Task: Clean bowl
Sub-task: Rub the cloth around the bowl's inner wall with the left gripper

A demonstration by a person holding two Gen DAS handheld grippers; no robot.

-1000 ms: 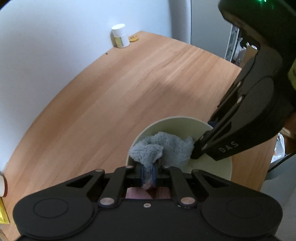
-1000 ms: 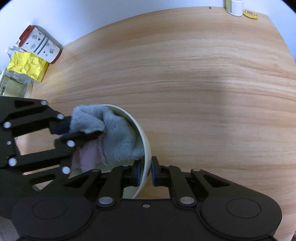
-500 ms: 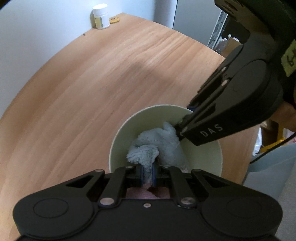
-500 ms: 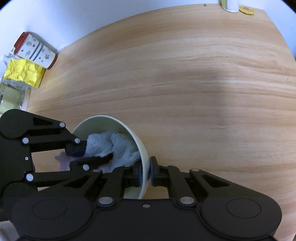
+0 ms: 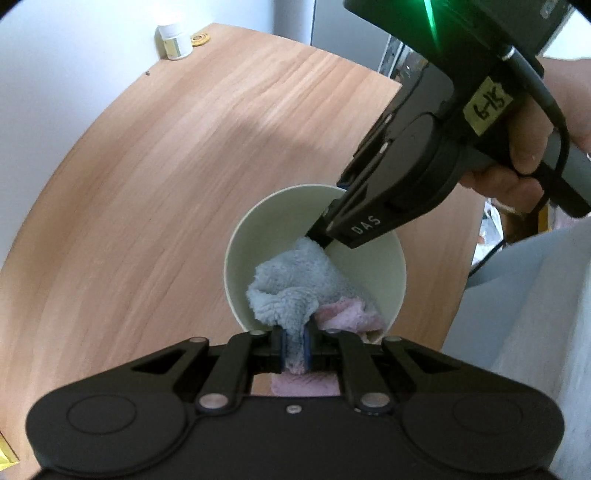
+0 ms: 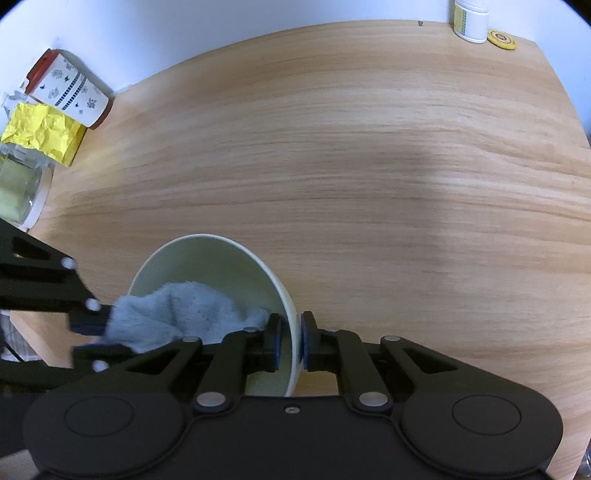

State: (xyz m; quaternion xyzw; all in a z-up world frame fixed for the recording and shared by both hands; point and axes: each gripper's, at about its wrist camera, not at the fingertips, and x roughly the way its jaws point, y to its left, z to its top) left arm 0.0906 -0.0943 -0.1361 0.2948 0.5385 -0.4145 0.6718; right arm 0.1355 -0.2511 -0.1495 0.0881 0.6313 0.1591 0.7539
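Pink cloth underside, left view only

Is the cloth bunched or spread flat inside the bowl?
Bunched. The cloth sits crumpled in the bowl, one fold pinched in the left gripper; the right gripper clamps the rim.

Pale green round bowl: near rim hidden behind black left gripper body in left wrist view; bottom covered by fluffy grey-blue cloth with pink underside.
Cloth tail beyond bowl: vanishes between gripper fingers, end unseen.
Right wrist view: bowl's near wall hidden by black right gripper.
Far left of bowl: clear glass jar cut by picture edge, contents unclear.
White pill bottle, far across table from bowl: top cropped, label too small to read.
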